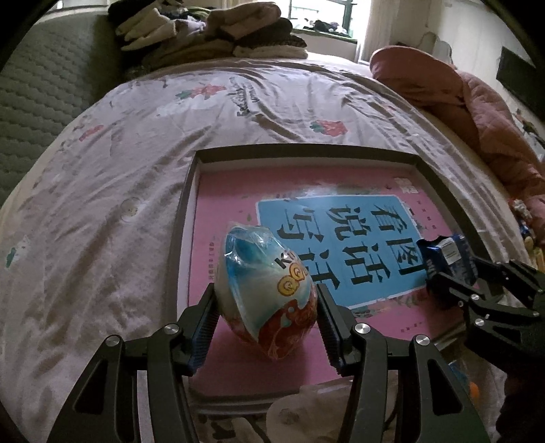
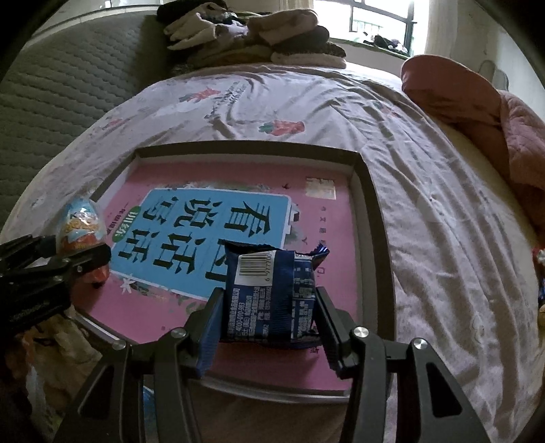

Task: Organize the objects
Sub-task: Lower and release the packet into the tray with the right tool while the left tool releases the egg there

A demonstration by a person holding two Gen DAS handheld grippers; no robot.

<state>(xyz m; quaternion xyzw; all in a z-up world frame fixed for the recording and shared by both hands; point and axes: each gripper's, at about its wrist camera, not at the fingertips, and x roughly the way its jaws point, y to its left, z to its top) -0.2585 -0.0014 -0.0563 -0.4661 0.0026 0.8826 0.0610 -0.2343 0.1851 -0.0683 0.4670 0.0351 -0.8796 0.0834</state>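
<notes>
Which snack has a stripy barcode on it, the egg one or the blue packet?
The blue packet in the right gripper; the egg shows cartoon faces instead.

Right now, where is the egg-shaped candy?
The egg-shaped candy sits between the left gripper pads, over the near left part of the pink book inside the box.

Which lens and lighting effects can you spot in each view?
Left wrist view: fisheye bends the tray rim, corners go black, glare glints on the egg's wrapper. Right wrist view: same barrel bend and dark corners, window blown out white, packet's barcode stays sharp.
</notes>
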